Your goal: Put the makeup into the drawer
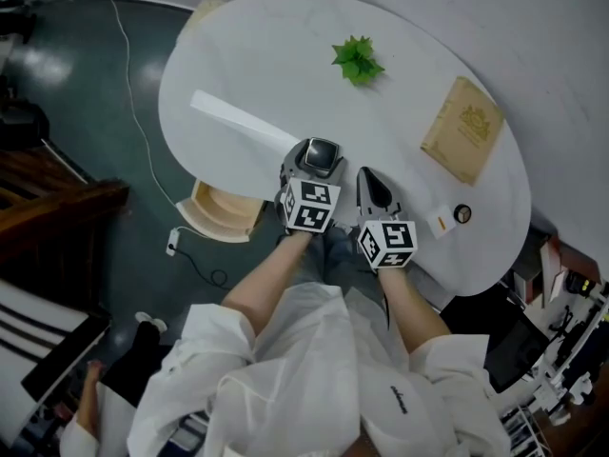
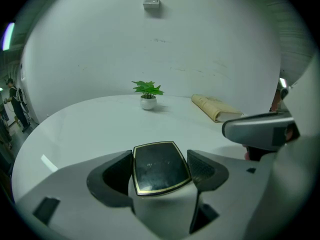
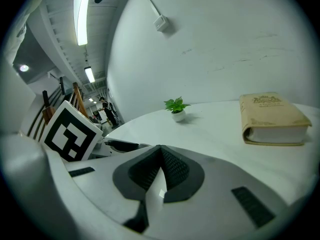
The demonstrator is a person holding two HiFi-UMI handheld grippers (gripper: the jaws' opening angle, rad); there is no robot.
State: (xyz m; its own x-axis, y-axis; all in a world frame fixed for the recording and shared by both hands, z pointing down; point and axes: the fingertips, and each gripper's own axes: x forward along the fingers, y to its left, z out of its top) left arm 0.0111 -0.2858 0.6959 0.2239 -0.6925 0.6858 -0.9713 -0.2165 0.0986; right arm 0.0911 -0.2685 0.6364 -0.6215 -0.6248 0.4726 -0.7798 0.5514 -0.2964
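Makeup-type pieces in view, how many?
3: black compact in the fingers of the left gripper; small white box and round dark piece side by side on the table near the book. More may be hidden.

The compact (image 2: 160, 166) sits between the left claw's (image 1: 321, 155) jaws, over the table's (image 1: 257, 55) near edge. The right claw (image 1: 371, 184) is just beside it on its right. The plant (image 1: 358, 61) stands on the table straight ahead of both claws, well apart from them. The book (image 1: 463, 129) lies ahead and to the right of the right claw. A box (image 1: 439, 221) and a round piece (image 1: 462, 213) lie side by side on the table, right of the right claw. A strip (image 1: 238, 117) lies ahead-left of the left claw. A chair (image 1: 224, 212) stands left of that claw, partly under the table's edge.
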